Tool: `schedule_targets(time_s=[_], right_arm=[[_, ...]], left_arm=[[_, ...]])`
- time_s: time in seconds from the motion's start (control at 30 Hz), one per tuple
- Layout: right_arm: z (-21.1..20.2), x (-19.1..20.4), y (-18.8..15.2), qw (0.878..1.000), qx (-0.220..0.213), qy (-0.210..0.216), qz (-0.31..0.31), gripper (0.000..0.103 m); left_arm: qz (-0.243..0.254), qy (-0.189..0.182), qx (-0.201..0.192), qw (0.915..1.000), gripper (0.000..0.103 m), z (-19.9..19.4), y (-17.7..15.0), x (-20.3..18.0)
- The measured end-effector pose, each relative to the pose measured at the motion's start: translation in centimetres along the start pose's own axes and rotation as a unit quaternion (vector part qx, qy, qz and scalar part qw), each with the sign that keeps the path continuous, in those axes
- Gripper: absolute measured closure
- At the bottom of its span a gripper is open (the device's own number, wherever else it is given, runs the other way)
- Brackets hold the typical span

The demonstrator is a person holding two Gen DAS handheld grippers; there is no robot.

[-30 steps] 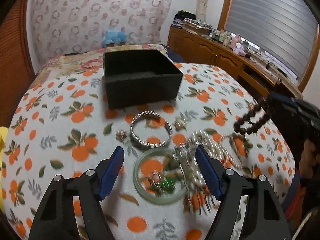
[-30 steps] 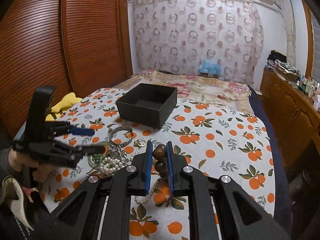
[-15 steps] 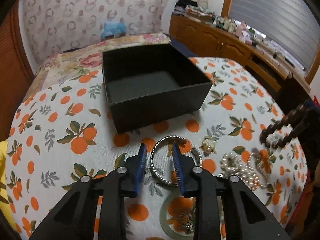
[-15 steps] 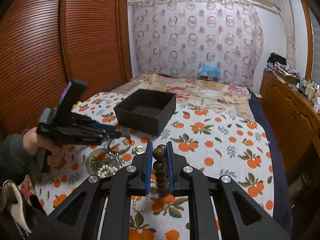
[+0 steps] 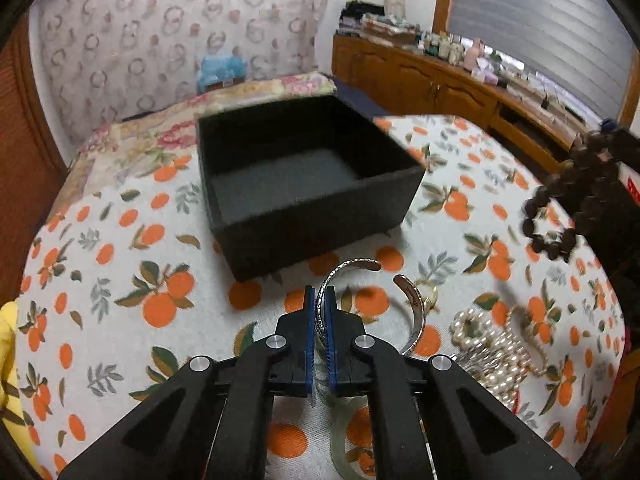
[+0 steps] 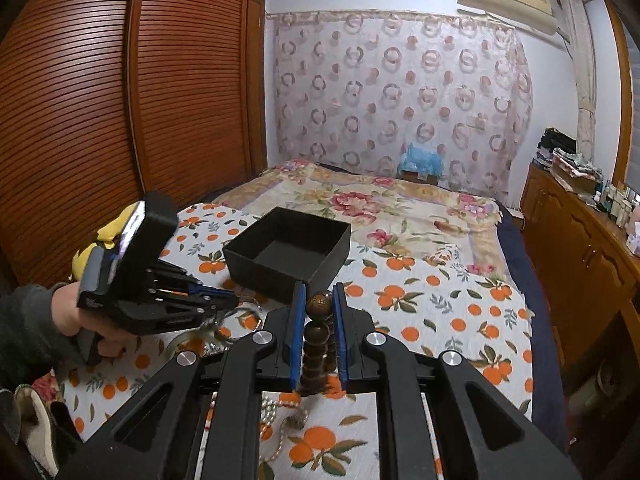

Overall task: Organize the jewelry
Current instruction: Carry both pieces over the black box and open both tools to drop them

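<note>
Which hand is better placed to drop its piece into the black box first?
Likely left: the left gripper holds the silver cuff just before the black box; the right gripper's beads sit farther back.

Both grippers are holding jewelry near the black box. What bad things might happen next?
The left gripper pinches only one thin side of the open silver bangle, so it might twist or slip out when lifted. The right gripper holds the brown bead bracelet by its top bead, with the rest dangling; the swinging loop could catch the black box rim instead of dropping inside. Both grippers heading to the box at once might also bump.
</note>
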State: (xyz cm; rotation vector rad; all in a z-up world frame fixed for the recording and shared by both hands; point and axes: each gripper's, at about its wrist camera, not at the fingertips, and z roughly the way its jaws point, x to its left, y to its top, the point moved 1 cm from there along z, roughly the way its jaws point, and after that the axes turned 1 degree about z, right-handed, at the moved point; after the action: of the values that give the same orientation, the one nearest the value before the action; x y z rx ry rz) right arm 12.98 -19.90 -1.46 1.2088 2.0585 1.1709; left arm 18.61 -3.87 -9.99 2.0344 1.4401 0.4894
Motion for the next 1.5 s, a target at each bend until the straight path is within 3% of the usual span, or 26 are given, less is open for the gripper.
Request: schedule_targets(time_s=[0.3, 0.67, 0.97, 1.13, 1.27, 1.5], right_arm=[[2.3, -0.7, 3.3, 1.000, -0.012, 0.012, -0.003, 0.088], [6.1, -0.4, 8.8, 0.999, -0.027, 0.041, -0.023, 0.088], [10.8, 0.3, 9.3, 0.998, -0.001, 0.053, -0.034, 0.088], [13.0, 0.6, 8.9, 0.997, 0.017, 0.059, -0.038, 0.088], [14.8, 1.7, 9.0, 0.996, 0.030, 0.075, -0.041, 0.088], [17.6, 2.4, 9.5, 0.992, 0.050, 0.114, -0.020, 0.088]], left_arm=[[-0.012, -0.003, -0.064, 0.9979, 0.099, -3.4, 3.8, 1.0], [-0.018, 0.009, -0.042, 0.9989, 0.099, 0.2, 7.5, 3.9], [-0.027, -0.004, -0.027, 0.9993, 0.094, 1.9, 7.4, 4.4], [-0.039, 0.003, -0.051, 0.9979, 0.083, -0.4, 7.5, 5.5], [-0.038, 0.034, -0.075, 0.9959, 0.081, -2.9, 7.0, 6.3], [-0.066, 0.046, -0.081, 0.9935, 0.079, -4.9, 4.9, 8.2]])
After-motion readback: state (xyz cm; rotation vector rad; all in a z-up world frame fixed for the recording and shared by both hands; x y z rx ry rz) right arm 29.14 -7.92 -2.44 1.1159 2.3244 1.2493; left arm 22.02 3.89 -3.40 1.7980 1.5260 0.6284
